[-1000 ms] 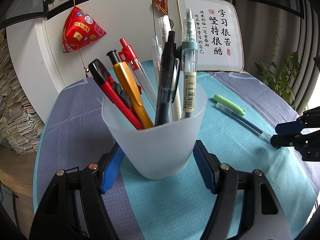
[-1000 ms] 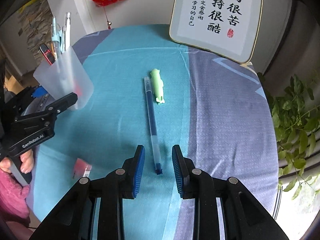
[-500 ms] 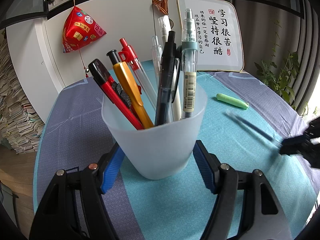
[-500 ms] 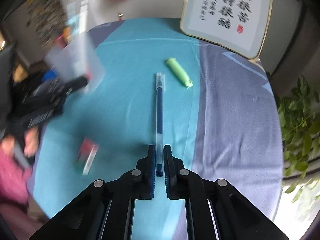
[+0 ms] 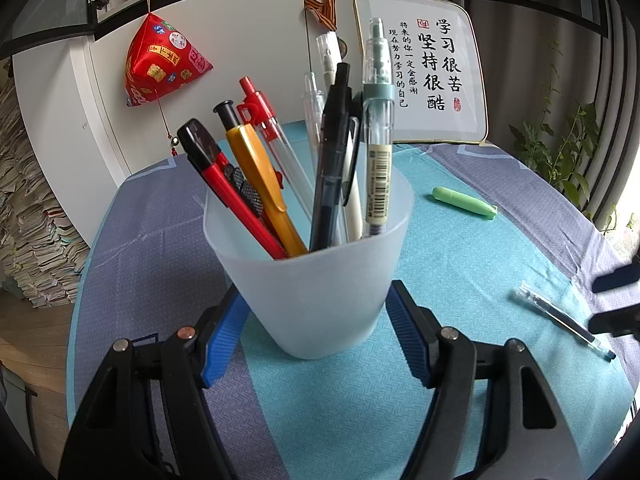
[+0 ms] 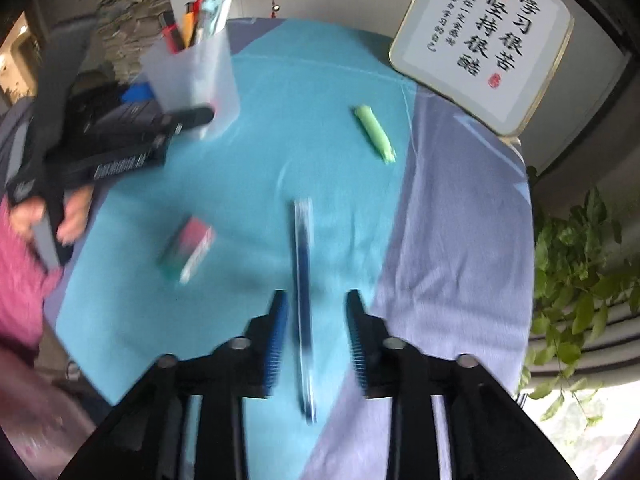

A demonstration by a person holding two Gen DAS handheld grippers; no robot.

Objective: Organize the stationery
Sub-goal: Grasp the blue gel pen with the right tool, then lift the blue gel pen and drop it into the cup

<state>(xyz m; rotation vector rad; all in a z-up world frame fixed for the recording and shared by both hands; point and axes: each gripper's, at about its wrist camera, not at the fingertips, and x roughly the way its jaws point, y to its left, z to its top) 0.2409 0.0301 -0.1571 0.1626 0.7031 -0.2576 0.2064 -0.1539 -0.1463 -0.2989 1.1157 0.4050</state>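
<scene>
Left wrist view: your left gripper (image 5: 316, 336) is sitting with jaws spread wide around the frosted cup (image 5: 310, 280), blue pads just beside its walls; contact unclear. The cup is holding a bunch of pens upright. A blue gel pen (image 5: 564, 320) is lying on the teal tablecloth (image 5: 460, 248) at right, the green cap (image 5: 464, 203) well beyond it.

Right wrist view, blurry: your right gripper (image 6: 316, 344) is showing parted jaws, the gel pen (image 6: 303, 300) lying between the fingers, untouched. An eraser (image 6: 188, 250) is lying left of it, the cup (image 6: 196, 80) far left.
</scene>
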